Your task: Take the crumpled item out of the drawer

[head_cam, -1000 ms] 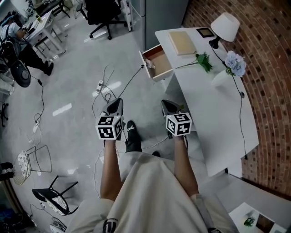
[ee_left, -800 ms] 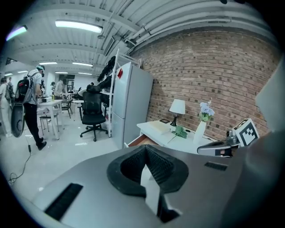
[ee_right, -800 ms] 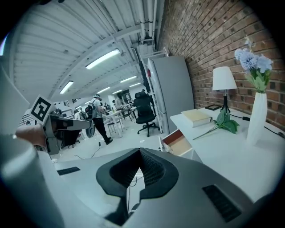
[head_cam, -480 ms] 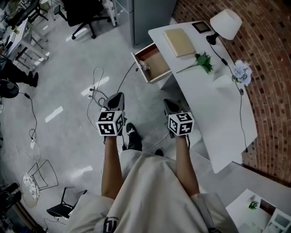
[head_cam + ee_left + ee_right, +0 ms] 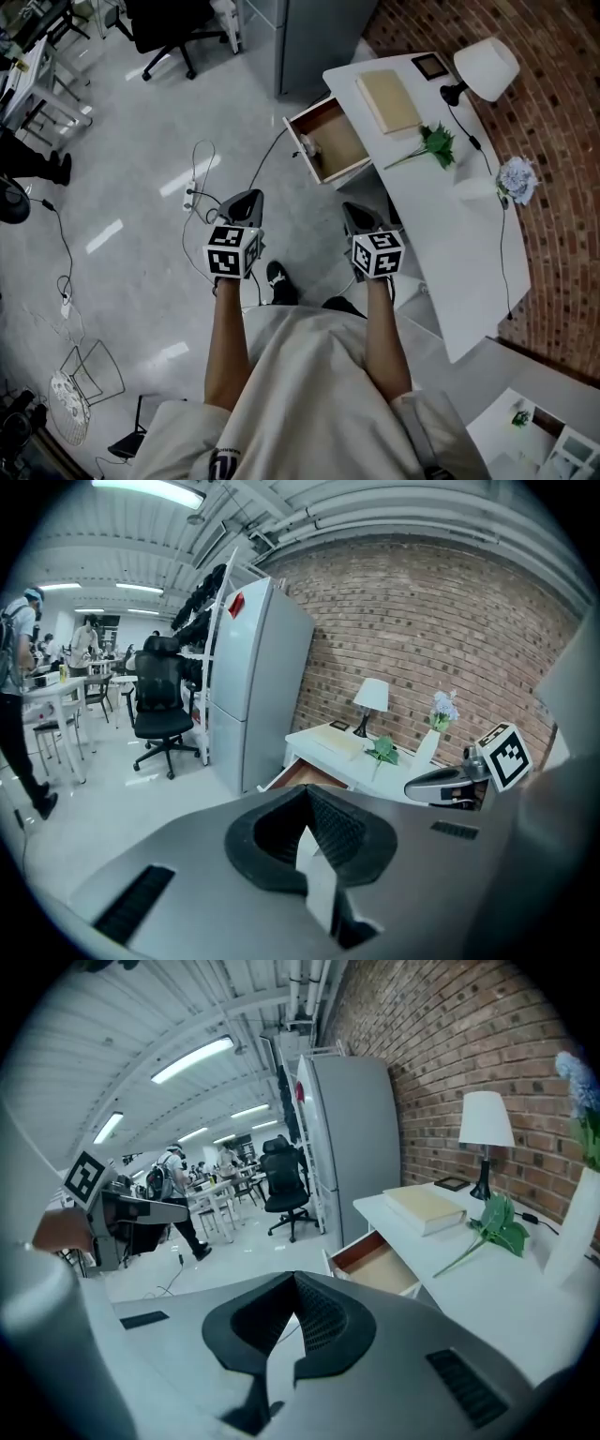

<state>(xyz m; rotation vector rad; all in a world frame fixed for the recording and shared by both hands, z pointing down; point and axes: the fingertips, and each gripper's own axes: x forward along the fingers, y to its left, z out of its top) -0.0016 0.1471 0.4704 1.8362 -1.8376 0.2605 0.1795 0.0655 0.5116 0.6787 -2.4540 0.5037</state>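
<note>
The white desk (image 5: 450,225) has its wooden drawer (image 5: 342,141) pulled open toward the floor. A small pale crumpled item (image 5: 307,147) lies inside at the drawer's left front corner. Both grippers hang over the floor, well short of the drawer. My left gripper (image 5: 247,199) is shut and holds nothing. My right gripper (image 5: 352,210) is also shut and empty, close to the desk's edge. The open drawer (image 5: 298,777) shows ahead in the left gripper view beyond the closed jaws of the left gripper (image 5: 305,794). In the right gripper view the drawer (image 5: 380,1265) lies ahead of the right gripper (image 5: 295,1283).
On the desk lie a tan book (image 5: 392,98), a lamp (image 5: 486,67), a green sprig (image 5: 433,145), a flower vase (image 5: 514,178) and a small frame (image 5: 431,66). A grey fridge (image 5: 314,37) stands behind the drawer. Cables (image 5: 211,183) trail over the floor; an office chair (image 5: 178,28) stands farther off.
The head view has shifted, so the desk and drawer now sit a little lower and to the right. Both grippers keep their side-by-side place and stay shut.
</note>
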